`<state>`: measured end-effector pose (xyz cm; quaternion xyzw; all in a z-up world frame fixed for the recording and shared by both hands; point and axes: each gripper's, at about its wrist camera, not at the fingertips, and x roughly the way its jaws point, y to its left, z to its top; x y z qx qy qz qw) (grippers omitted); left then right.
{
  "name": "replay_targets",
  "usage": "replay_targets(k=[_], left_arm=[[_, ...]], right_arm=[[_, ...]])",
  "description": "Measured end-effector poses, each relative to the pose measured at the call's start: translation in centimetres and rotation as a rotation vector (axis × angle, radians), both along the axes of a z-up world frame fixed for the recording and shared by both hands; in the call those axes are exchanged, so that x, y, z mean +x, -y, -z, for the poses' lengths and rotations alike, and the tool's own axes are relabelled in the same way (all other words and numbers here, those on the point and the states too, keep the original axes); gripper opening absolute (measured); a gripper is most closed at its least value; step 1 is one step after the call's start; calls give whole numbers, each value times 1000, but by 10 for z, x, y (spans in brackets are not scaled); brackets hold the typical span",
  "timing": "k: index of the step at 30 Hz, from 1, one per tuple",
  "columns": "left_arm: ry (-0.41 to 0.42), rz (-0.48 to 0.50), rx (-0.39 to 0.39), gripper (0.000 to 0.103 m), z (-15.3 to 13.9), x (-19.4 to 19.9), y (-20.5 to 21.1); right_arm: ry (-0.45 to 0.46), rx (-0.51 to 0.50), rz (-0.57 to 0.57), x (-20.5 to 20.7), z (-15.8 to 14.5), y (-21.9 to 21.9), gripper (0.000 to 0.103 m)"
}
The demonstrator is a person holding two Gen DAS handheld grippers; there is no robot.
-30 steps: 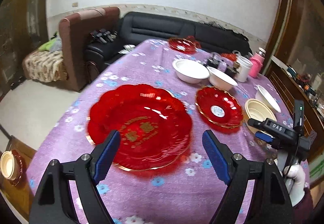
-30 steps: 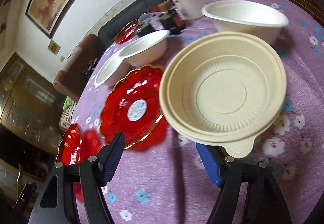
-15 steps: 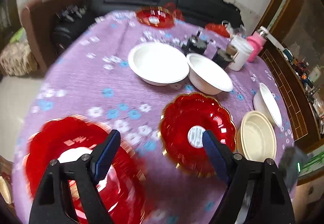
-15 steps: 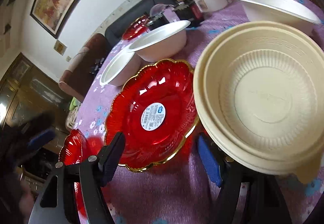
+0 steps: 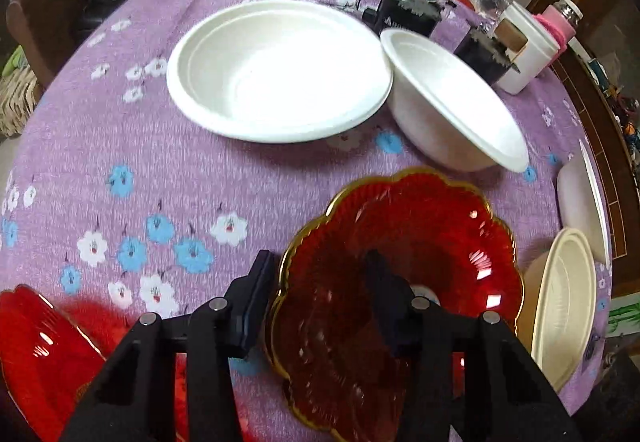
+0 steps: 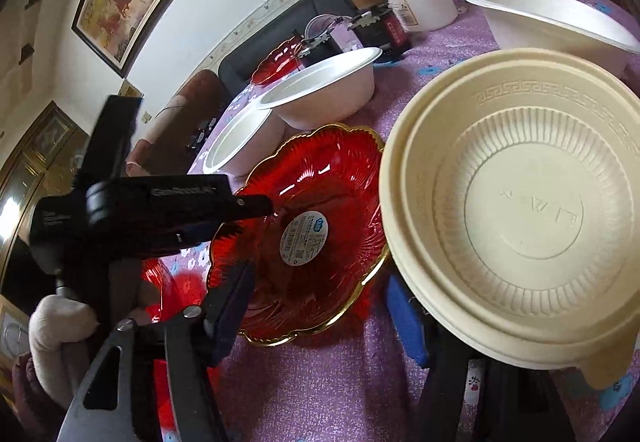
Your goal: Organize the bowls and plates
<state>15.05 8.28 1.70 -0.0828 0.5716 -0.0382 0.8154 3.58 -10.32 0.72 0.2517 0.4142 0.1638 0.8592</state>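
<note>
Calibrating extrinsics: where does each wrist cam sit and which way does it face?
Left wrist: on the left gripper, looking down across the purple floral tablecloth toward the sofa; its fingers straddle the rim of the small scalloped red plastic plate.
Right wrist: on the right gripper, looking low across the table at the ribbed cream plastic bowl; its fingers, the left gripper and a gloved hand show.
Shared: that red plate, cream bowl, two white foam bowls.

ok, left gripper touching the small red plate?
Touching. The left wrist view shows the left gripper astride the near rim of the red plate, one finger outside, the other seen through the red plastic, both against it.
</note>
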Motion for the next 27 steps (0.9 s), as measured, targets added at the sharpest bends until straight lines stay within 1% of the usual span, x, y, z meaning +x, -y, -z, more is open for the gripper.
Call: replay_targets(k=[1, 3, 4, 6, 8, 10, 12, 14, 17, 23, 27], left_arm=[[0, 3, 3, 47, 0, 2, 3], [1, 11, 19, 51, 1, 2, 7], [3, 18, 34, 51, 1, 1, 9], [3, 32, 60, 51, 1, -3, 13], [5, 28, 67, 47, -1, -6, 10], [17, 10, 72, 30, -5, -12, 3], [40, -14, 52, 26, -13, -17, -7], [62, -29, 36, 25, -21, -24, -14], [94, -23, 44, 25, -32, -36, -19], [161, -48, 8, 25, -53, -63, -32], [215, -76, 22, 26, -68, -83, -41]], right_arm=[[2, 2, 7, 0, 0, 1, 62], [-3, 6, 18, 1, 2, 3, 55], [-6, 9, 24, 2, 3, 4, 52], [-16, 6, 38, 2, 5, 6, 43], [-22, 6, 44, 2, 6, 8, 39], [-21, -9, 46, 2, 5, 8, 38], [-4, -31, 43, 0, 2, 8, 35], [20, -48, 29, -2, -3, 5, 34], [49, -76, 5, -6, -7, -3, 34], [89, -51, -21, -13, -16, -4, 34], [139, -59, -53, -21, -29, -14, 34]])
